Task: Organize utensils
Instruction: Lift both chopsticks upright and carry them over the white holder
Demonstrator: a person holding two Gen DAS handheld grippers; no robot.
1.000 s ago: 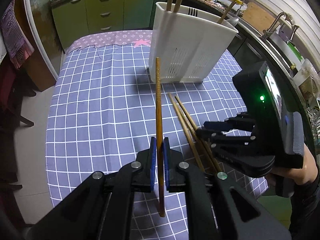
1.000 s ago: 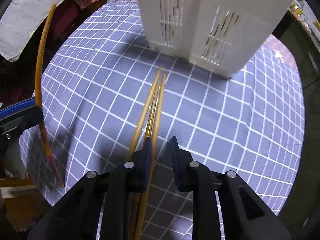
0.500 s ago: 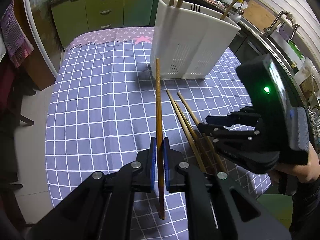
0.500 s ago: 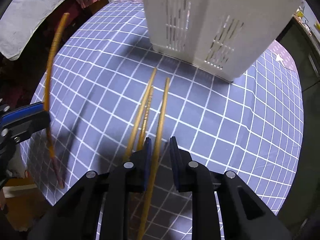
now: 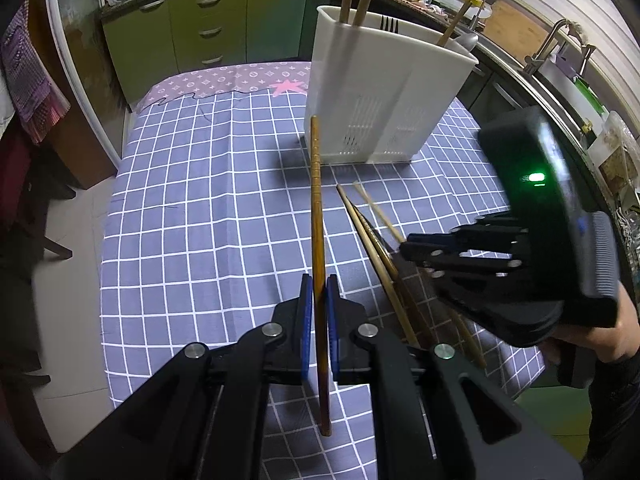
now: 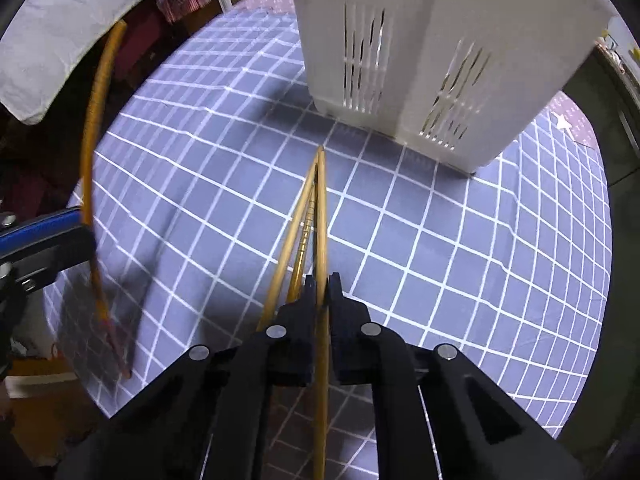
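Note:
My left gripper (image 5: 319, 294) is shut on a dark brown chopstick (image 5: 317, 208) and holds it above the checked tablecloth, pointing at the white utensil holder (image 5: 384, 92). My right gripper (image 6: 322, 290) is shut on a light wooden chopstick (image 6: 321, 216), its tip low over the cloth. Two more chopsticks (image 6: 298, 220) lie on the cloth just left of it. In the left wrist view the right gripper (image 5: 416, 248) is over the loose chopsticks (image 5: 372, 236). The holder (image 6: 432, 40) holds chopsticks, a fork and a spoon.
The blue checked tablecloth (image 5: 200, 208) covers the table, with its edges near on the left and front. Green kitchen cabinets (image 5: 200, 28) stand behind. A counter with a sink tap (image 5: 552, 44) runs along the right. A cloth (image 6: 60, 28) hangs left of the table.
My right gripper has closed on one light chopstick and swung its tip against the other two. My left gripper has kept its hold and shifted slightly back.

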